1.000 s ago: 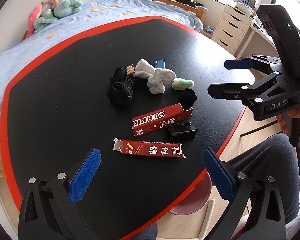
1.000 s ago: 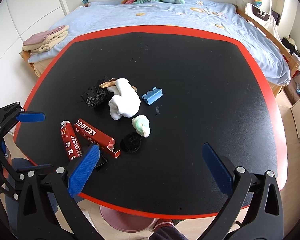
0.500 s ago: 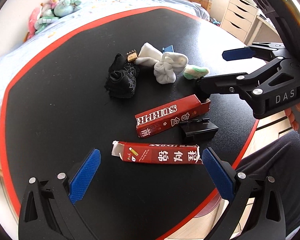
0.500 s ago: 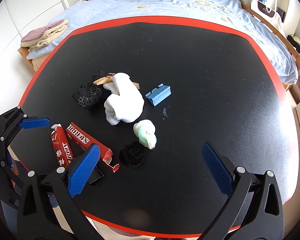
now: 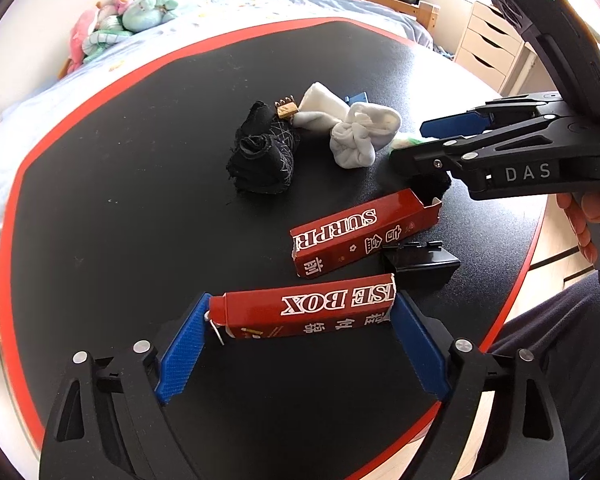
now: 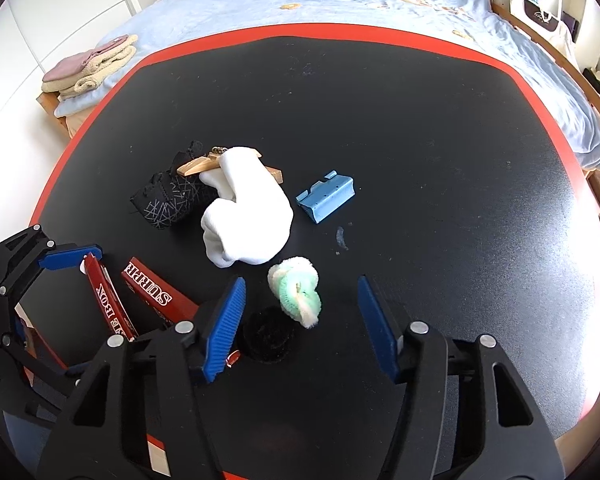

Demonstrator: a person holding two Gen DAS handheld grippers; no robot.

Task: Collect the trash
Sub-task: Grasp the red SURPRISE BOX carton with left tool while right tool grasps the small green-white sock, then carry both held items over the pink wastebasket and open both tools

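Note:
Two torn red cartons lie near the front edge of the black table. The nearer carton [image 5: 308, 312] sits lengthwise between the blue pads of my left gripper [image 5: 300, 340], with both pads at its ends. It also shows in the right wrist view [image 6: 108, 304]. The second carton [image 5: 360, 232] lies just beyond it. My right gripper [image 6: 300, 320] is open over a green-white fluffy ball [image 6: 296, 288] and a black round pad [image 6: 266, 334].
A black binder clip [image 5: 420, 260] lies beside the cartons. A black sock bundle [image 5: 264, 156], a white sock bundle [image 6: 246, 216], a wooden clip [image 6: 204, 164] and a blue clip [image 6: 326, 196] lie mid-table. The table's red rim [image 5: 512, 280] is near. A bed stands behind.
My left gripper moved forward and narrowed until its pads came against the ends of the nearer carton. My right gripper moved in over the fluffy ball and narrowed.

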